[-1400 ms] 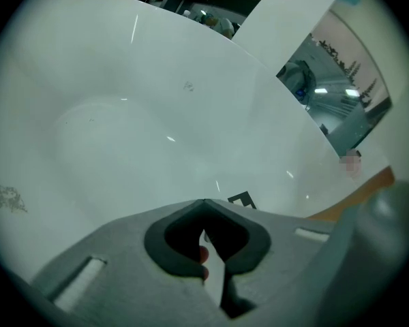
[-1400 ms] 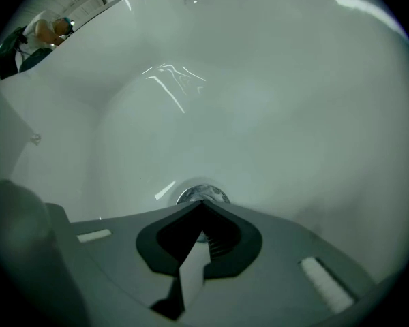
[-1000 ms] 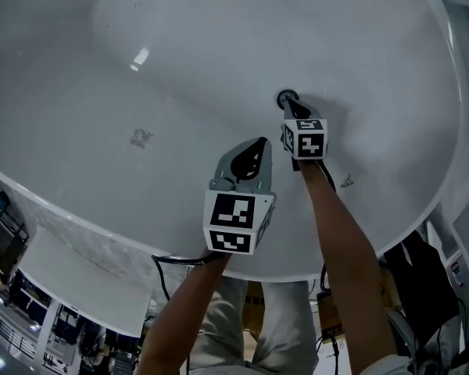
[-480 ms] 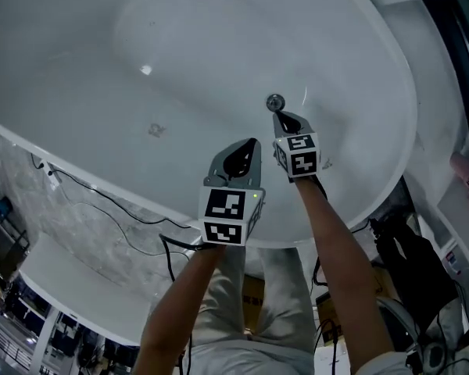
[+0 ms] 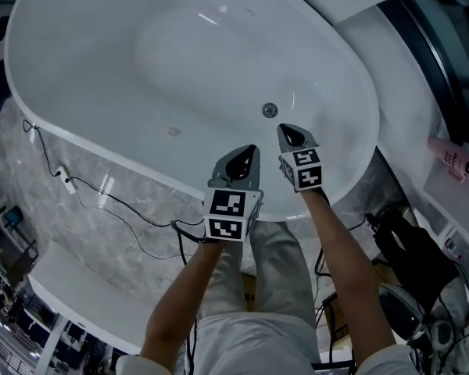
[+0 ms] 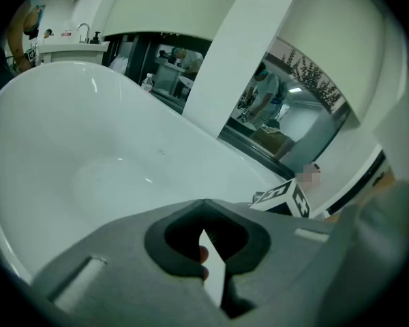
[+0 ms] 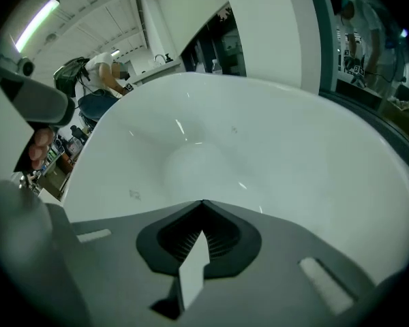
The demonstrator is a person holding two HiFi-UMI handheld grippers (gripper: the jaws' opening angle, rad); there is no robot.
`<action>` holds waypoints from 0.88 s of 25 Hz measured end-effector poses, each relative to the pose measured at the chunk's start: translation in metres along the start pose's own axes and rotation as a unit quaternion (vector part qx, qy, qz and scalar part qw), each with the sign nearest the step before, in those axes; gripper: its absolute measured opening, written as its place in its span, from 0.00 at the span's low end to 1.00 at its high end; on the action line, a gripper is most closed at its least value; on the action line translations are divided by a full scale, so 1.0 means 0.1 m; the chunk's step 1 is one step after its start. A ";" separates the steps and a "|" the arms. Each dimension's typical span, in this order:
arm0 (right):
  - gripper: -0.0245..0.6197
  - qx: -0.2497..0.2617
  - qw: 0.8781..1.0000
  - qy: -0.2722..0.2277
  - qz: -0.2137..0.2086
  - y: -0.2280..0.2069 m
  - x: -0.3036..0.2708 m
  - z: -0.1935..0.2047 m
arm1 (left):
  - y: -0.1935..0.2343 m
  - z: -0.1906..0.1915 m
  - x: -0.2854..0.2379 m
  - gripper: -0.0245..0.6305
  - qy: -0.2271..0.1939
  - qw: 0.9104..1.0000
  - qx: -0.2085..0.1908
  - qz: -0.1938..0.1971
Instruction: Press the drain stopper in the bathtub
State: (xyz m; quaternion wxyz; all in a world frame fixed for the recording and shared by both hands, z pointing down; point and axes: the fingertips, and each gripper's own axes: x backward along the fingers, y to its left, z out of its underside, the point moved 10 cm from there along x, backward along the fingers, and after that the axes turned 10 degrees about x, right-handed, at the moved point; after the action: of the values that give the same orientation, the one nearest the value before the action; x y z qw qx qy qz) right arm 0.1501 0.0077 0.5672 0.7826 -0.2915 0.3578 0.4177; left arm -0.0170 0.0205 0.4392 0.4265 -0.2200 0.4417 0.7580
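The white oval bathtub [image 5: 102, 69] fills the head view. Its round metal drain stopper [image 5: 270, 110] sits on the tub floor toward the right end. My right gripper [image 5: 284, 130] hangs shut just near of the stopper, apart from it, with nothing in its jaws. My left gripper [image 5: 252, 149] is beside it to the left, also shut and empty, over the tub's near wall. In the left gripper view the shut gripper [image 6: 204, 203] points across the basin [image 6: 88, 148]. The right gripper [image 7: 203, 203] looks the same way into the tub [image 7: 259, 135]; the stopper is hidden there.
A pink bottle [image 5: 452, 158] lies on the ledge at the right. Black cables [image 5: 102, 201] trail over the marble floor left of the tub. A black bag [image 5: 410, 260] is by my right leg. People stand behind glass [image 6: 266, 94] beyond the tub.
The right gripper has pulled back from the drain stopper, which it was touching a second ago. The head view has drawn back, so the whole tub now shows.
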 end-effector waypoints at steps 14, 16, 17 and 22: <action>0.04 0.008 0.998 -0.059 -0.013 0.50 1.63 -0.45 | -0.73 -0.38 1.20 0.04 -0.028 0.999 -0.038 0.007; 0.04 0.015 0.997 -0.076 -0.016 0.53 1.87 -0.58 | -0.87 -0.46 1.38 0.04 -0.035 0.998 -0.045 0.011; 0.04 0.018 0.996 -0.086 -0.017 0.55 2.00 -0.66 | -0.94 -0.50 1.48 0.04 -0.040 0.998 -0.050 0.014; 0.04 0.025 0.989 -0.142 -0.034 0.77 2.57 -1.11 | -1.19 -0.67 2.05 0.04 -0.064 0.995 -0.069 0.023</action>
State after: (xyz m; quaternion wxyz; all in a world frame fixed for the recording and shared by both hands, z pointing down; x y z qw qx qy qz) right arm 0.1504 0.0750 0.2845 0.8461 -0.2213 0.2437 0.4192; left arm -0.0302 0.0847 0.2019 0.4205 -0.1897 0.3648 0.8088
